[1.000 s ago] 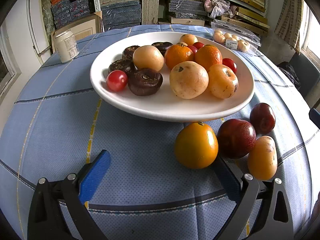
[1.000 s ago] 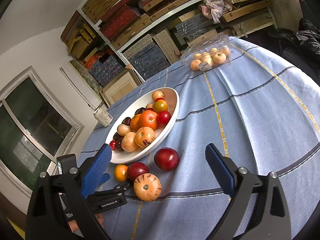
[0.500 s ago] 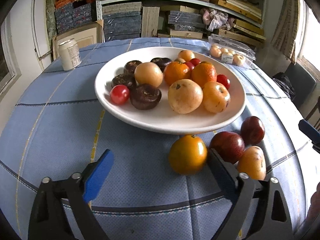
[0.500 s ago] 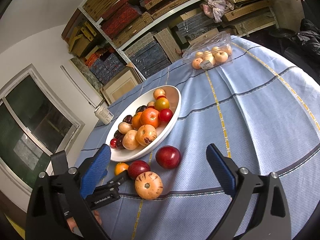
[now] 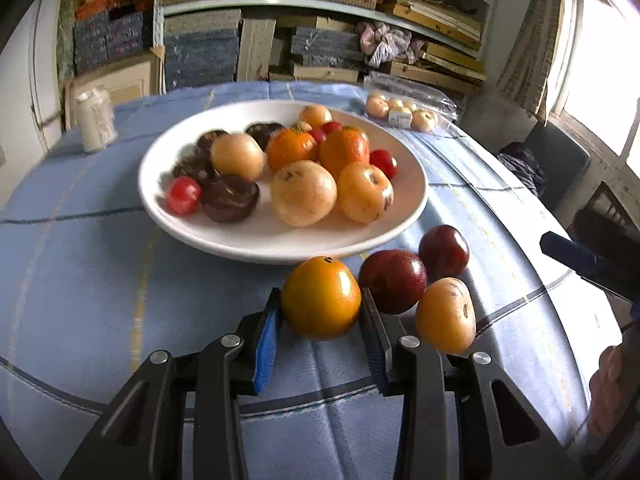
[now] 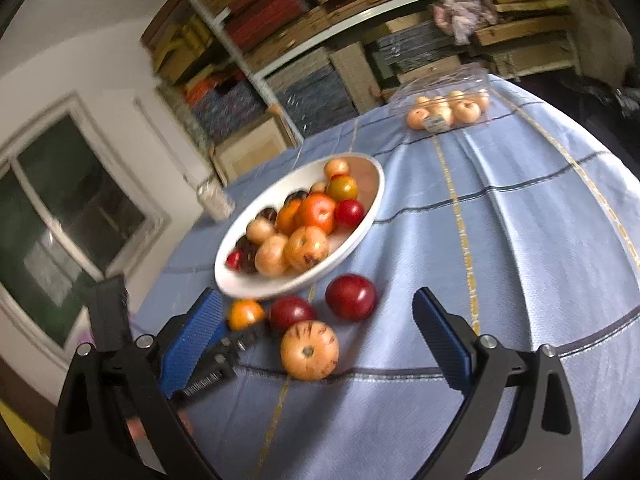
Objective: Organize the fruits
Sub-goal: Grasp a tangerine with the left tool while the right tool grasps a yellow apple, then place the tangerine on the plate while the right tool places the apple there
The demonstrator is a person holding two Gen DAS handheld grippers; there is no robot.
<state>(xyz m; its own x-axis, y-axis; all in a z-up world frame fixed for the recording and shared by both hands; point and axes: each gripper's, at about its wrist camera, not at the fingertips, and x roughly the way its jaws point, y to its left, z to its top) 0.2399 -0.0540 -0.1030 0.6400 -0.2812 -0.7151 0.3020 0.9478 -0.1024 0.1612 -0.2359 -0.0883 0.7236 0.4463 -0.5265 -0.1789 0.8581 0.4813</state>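
**Fruit on counter: left jaws on orange tomato**

Round counter in blue checked cloth (image 5: 80, 280). Large white oval ceramic bowl (image 5: 256, 240), heaped with mixed fruit. Clear plastic clamshell of small pale fruit (image 6: 444, 114); its label is unreadable. Left gripper (image 5: 320, 312): jaws clamped on the glossy orange-yellow tomato (image 5: 320, 298), which sits just before the bowl, beside two dark red plums (image 5: 394, 280). Right gripper (image 6: 316, 320): jaws spread wide, holding nothing.

The left wrist view sits low and close, facing the white plate (image 5: 412, 204). The right wrist view looks from farther right; both share it (image 6: 362, 230)
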